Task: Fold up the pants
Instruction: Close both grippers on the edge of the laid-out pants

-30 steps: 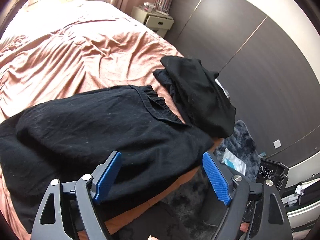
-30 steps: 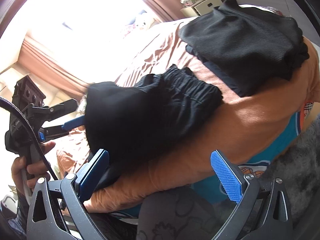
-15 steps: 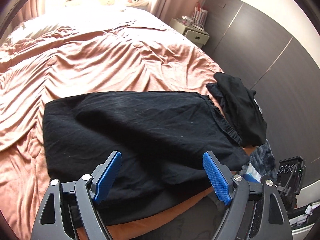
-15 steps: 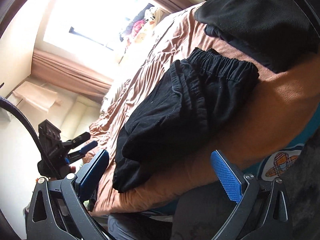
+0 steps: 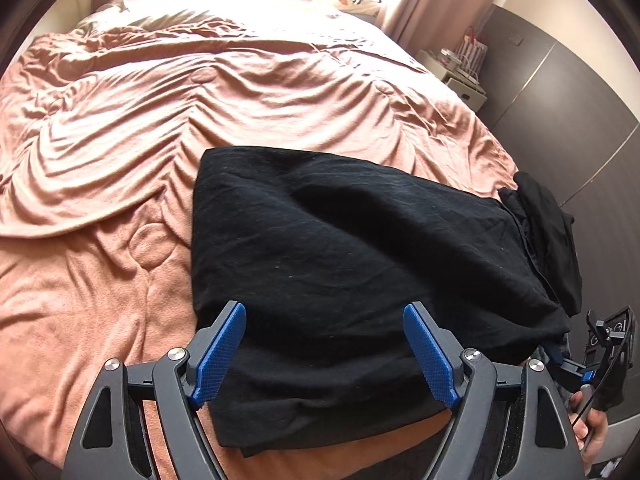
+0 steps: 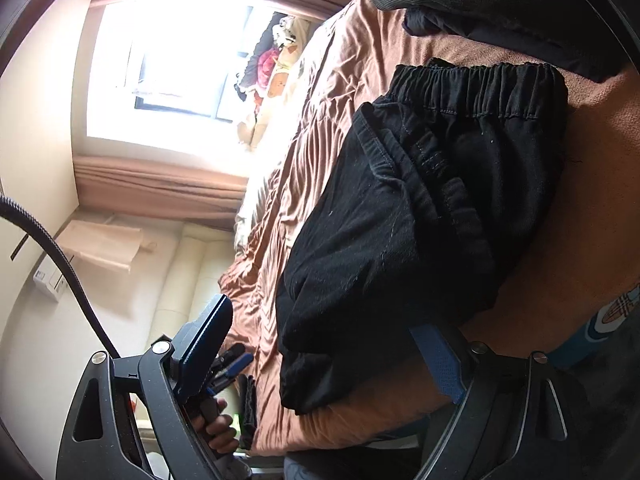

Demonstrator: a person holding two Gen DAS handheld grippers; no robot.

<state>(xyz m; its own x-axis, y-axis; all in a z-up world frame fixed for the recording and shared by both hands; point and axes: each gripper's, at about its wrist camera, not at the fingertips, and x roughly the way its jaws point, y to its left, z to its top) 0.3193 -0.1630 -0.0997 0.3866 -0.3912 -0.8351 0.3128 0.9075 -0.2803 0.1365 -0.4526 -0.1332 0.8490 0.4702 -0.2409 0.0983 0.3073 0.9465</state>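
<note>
One bed (image 5: 120, 280), one pair of black pants (image 5: 340, 260), maybe two other dark garments (image 5: 552, 232) stacked, two claws (image 5: 324, 344).

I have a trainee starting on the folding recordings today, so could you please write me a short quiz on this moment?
1. True or false: the left gripper is clamped on the black pants.
2. What does the pants' elastic waistband lie on? A bare floor; B pink-brown bedspread; C nightstand.
3. What lies beyond the waistband?

Key:
1. False; its jaws stand apart over the cloth.
2. B.
3. A second dark garment.
</note>
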